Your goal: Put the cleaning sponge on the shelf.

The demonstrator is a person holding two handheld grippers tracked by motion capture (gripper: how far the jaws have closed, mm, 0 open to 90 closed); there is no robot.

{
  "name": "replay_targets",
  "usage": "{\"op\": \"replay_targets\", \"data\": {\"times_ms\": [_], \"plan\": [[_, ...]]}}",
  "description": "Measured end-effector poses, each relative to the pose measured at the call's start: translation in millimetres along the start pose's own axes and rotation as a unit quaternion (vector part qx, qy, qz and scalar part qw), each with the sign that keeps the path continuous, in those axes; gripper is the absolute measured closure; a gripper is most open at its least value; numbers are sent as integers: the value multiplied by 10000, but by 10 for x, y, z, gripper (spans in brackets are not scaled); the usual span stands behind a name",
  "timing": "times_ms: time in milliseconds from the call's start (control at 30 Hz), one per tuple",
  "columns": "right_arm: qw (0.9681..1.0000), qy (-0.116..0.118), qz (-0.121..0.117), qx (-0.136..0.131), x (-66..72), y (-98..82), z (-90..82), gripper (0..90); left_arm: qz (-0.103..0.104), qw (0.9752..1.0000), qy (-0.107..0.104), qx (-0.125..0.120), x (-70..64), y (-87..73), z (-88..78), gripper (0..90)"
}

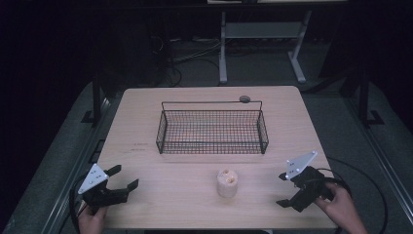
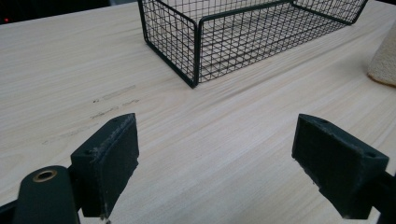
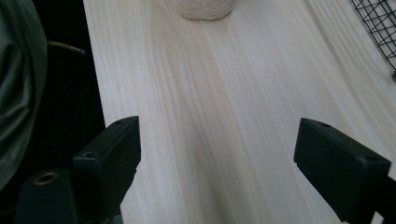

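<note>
Presently both tools rest low over the near part of the wooden table. Left gripper at the near left corner, jaws spread wide, nothing between them. Right gripper at the near right, jaws likewise spread and holding nothing. A hand grips it from the near edge.

The pale cup-shaped object stands upright on the bare wood between the two grippers, a little nearer the right one, well apart from both. It sits just in front of the black wire basket, not touching it.

Edges and room: open tabletop lies on each side of the object. The basket occupies the middle of the table, its long side facing the person, with bare wood around it. A small dark round thing sits at the far edge behind the basket.

Left gripper view: the basket's near corner stands ahead beyond the jaws; the object shows as a cream sliver at the right border. Faint dark marks on the wood.

Right gripper view: the table's near edge runs up the left side with dark space and grey cloth beyond it. The object's base is at the top, a bit of basket mesh at the top right.
</note>
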State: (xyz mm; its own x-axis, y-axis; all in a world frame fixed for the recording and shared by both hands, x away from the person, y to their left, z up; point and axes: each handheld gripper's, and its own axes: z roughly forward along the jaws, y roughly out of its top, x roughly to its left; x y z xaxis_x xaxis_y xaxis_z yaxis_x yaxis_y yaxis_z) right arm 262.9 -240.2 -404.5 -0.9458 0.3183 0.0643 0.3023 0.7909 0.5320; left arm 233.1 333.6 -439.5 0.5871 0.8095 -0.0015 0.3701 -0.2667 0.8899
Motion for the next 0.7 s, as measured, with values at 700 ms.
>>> {"op": "replay_targets", "data": {"times_ms": [700], "plan": [[9997, 72, -162, 172, 53, 239, 101, 148, -33, 10000, 21, -25, 9, -2, -14, 139]]}}
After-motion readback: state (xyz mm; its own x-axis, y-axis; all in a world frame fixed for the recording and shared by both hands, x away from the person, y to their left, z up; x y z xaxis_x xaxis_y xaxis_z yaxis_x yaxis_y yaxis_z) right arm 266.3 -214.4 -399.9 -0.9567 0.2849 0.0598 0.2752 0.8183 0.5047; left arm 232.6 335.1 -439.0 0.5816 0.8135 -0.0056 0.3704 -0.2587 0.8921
